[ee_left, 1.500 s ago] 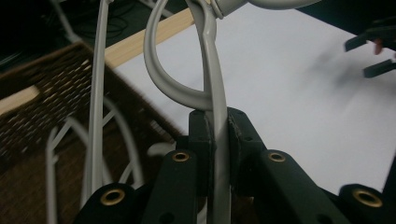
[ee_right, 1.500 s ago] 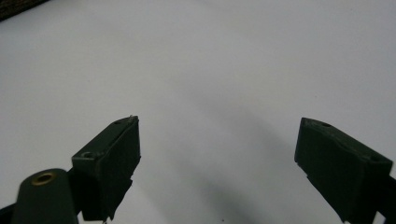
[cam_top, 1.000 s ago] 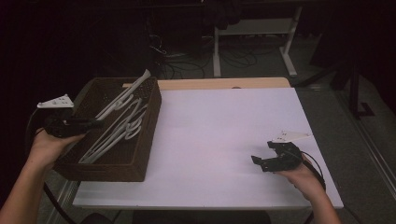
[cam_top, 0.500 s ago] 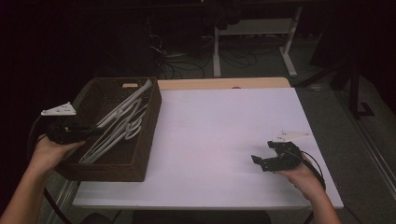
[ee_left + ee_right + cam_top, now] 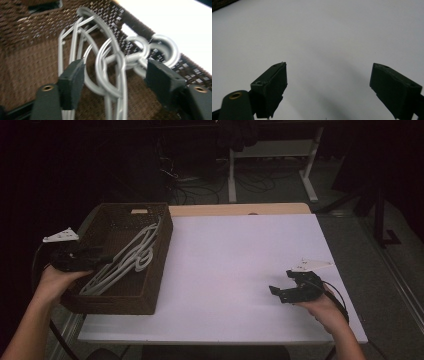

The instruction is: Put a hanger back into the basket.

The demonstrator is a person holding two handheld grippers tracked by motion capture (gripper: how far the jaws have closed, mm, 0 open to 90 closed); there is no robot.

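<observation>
While just opening, left gripper (image 5: 113, 75) straddles hangers (image 5: 110, 67)

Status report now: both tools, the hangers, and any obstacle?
Left tool open over basket, jaws just opened, astride hangers, pads clear. Right tool open, nothing between, above table. Hangers tangled; hooks interlocked.

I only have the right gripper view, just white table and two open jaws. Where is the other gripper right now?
Observer: The left gripper is over a brown woven basket at the table's left edge.
Operator: What's in the basket?
Observer: Pale grey hangers, several tangled together.
Operator: Is it gripping them?
Observer: No. Its jaws have just been opening; hangers lie between them, but the pads aren't pressing on any.
</observation>
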